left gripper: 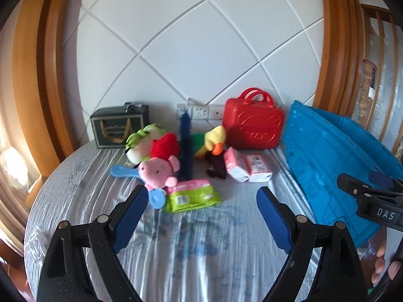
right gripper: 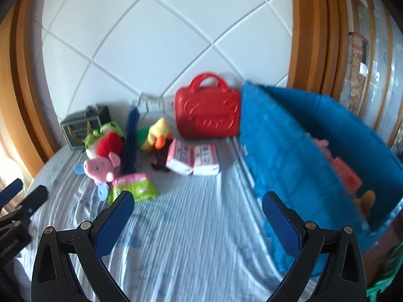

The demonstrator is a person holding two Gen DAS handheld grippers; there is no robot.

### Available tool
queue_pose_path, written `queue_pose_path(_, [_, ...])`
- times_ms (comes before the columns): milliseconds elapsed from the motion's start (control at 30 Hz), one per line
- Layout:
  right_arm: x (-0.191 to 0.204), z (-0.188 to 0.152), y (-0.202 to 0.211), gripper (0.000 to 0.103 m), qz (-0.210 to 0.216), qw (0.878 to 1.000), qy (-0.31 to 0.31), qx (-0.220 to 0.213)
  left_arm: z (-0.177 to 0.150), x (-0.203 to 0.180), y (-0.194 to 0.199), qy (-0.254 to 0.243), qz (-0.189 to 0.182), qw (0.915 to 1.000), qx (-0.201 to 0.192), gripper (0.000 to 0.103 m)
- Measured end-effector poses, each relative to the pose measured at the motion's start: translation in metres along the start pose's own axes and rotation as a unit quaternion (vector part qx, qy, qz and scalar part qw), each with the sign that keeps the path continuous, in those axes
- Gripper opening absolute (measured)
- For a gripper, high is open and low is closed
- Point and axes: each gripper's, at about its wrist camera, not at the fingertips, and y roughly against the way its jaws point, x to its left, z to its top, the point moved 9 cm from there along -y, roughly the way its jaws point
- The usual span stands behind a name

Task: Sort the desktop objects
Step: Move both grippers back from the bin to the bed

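Left wrist view: left gripper (left gripper: 202, 200) in the lower half of the frame, jaws spread wide and released, nothing between the blue pads (left gripper: 131, 217), only striped cloth (left gripper: 196, 246) below. Centre of frame, a heap of things to sort: pink pig plush (left gripper: 157, 171) with a red top, lying on blue flat plastic pieces (left gripper: 122, 171); green-and-white plush (left gripper: 141, 142) behind it; dark blue fuzzy strip (left gripper: 185, 148) standing up the middle; yellow duck plush (left gripper: 210, 142) to its right; green wipes pack (left gripper: 192, 197) lowest in the heap, just beside the pig; two pink-and-white packs (left gripper: 246, 167) side by side at centre right. Red toy case (left gripper: 253, 123) upright against the white wall (left gripper: 201, 37), black box (left gripper: 117, 127) at the left end. Blue bin (left gripper: 327, 158) along the right side. Right gripper (left gripper: 370, 191) at the right edge, only partly seen, with fingers (left gripper: 380, 264) of a hand below it. Right wrist view, blurred: right gripper (right gripper: 197, 207) low in the frame, jaws wide apart and released, bare cloth between. Same heap at centre left, pig plush (right gripper: 99, 167) and wipes pack (right gripper: 137, 186) nearest. Red toy case (right gripper: 207, 115) at upper centre, touching the blue bin (right gripper: 289, 151) on the right; pink and orange shapes inside the bin, too blurred to name. Left gripper (right gripper: 17, 196) at the left edge, only partly seen.
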Motion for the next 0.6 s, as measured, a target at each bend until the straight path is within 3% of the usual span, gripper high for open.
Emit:
queue_pose_path(300, [0.023,-0.018,-0.075,0.103,0.021,0.998,0.016,0.062,-0.026,0.076,-0.042,0.063,0.052,0.9955,0.048,0.088])
queue_pose_path(600, [0.043,-0.006,-0.173,0.103,0.099,0.988,0.033,0.117,-0.038,0.12,-0.084,0.107,0.149,0.9778,0.102,0.088])
